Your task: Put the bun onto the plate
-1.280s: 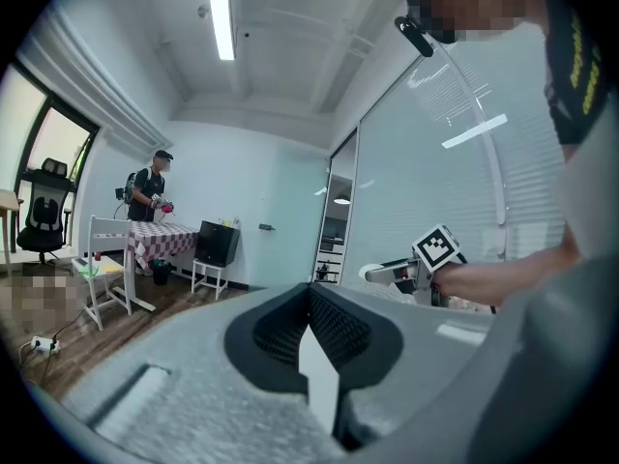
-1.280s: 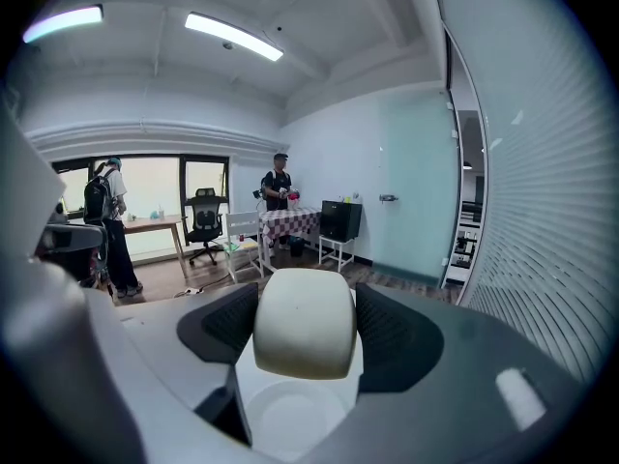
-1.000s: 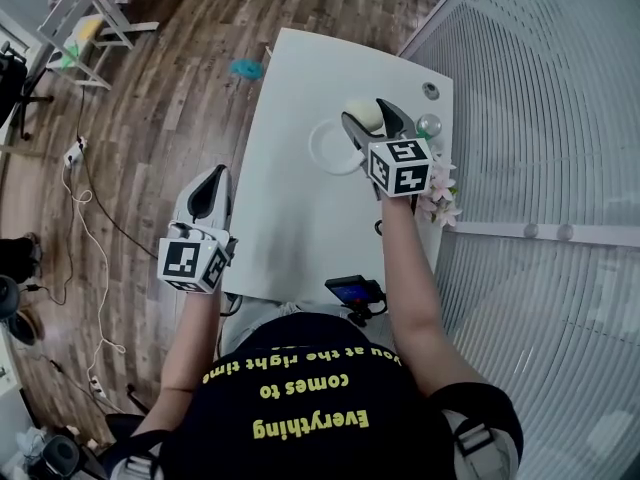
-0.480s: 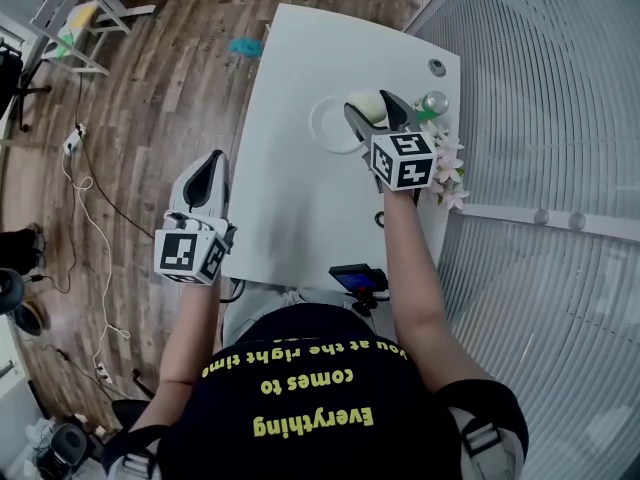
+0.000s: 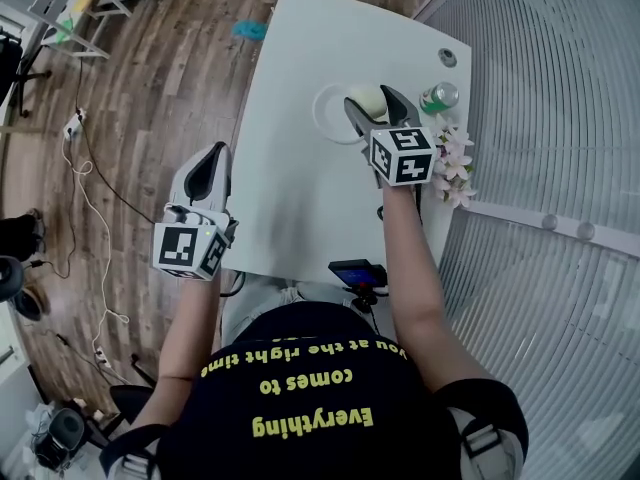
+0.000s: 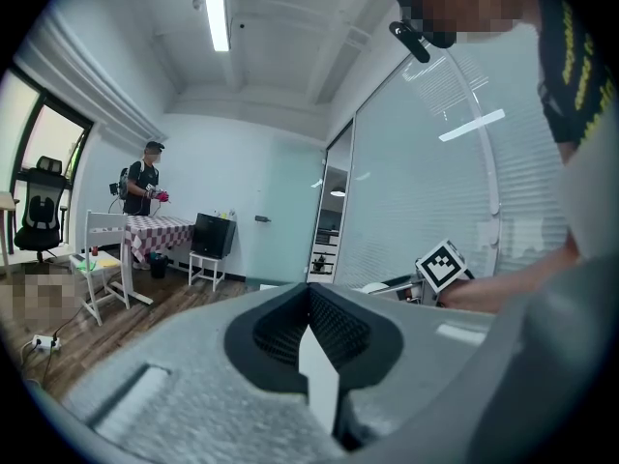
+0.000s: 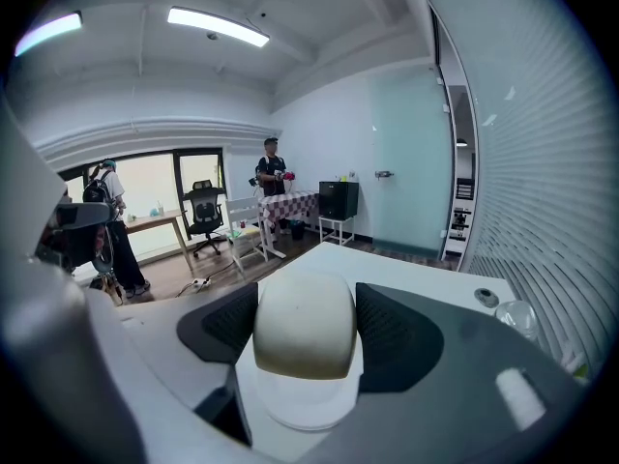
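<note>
Right hand-held gripper (image 7: 305, 334) clamps bun (image 7: 302, 319) over plate (image 7: 308, 412).

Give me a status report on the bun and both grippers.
Right gripper shut on bun, over plate. Left gripper shut, empty. Nothing blocking the plate.

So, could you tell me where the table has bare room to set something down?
The table is bare from the plate to its near edge, and beyond the plate. The right edge is crowded: can, flowers, right gripper holding the bun.

An office: swivel chair (image 7: 205, 213), desk (image 7: 153, 224), ceiling strip light (image 7: 218, 26), blinded glass partition (image 5: 560, 78)
</note>
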Demonstrator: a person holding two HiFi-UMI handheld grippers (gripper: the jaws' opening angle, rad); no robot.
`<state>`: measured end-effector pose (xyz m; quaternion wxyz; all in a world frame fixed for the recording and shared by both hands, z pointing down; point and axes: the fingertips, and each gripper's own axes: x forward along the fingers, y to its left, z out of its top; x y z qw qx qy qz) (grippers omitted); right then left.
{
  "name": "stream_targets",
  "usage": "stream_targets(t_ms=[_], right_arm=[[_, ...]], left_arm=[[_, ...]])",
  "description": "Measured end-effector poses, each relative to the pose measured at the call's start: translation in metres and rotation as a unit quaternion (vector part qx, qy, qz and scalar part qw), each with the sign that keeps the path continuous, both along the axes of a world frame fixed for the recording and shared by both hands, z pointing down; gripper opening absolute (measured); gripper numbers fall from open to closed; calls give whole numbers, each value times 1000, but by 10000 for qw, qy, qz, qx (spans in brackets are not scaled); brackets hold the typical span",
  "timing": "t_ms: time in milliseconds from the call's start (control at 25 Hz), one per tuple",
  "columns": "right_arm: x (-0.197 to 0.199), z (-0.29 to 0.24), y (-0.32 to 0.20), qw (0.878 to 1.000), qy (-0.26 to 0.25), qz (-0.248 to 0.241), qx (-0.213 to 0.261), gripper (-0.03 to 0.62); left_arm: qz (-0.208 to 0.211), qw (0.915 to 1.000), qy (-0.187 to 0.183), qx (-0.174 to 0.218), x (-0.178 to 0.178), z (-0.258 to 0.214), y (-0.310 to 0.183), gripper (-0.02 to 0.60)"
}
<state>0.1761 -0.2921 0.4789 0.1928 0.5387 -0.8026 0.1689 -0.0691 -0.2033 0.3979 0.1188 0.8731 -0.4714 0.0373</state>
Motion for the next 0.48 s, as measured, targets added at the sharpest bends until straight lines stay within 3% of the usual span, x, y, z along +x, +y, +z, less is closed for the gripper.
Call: stream_targets(t_ms=[480], right_arm=[[0,50,-9,9995,37,30,-321,325]], left_arm=[[-161,9997,-124,-131,-8,11,8,2]])
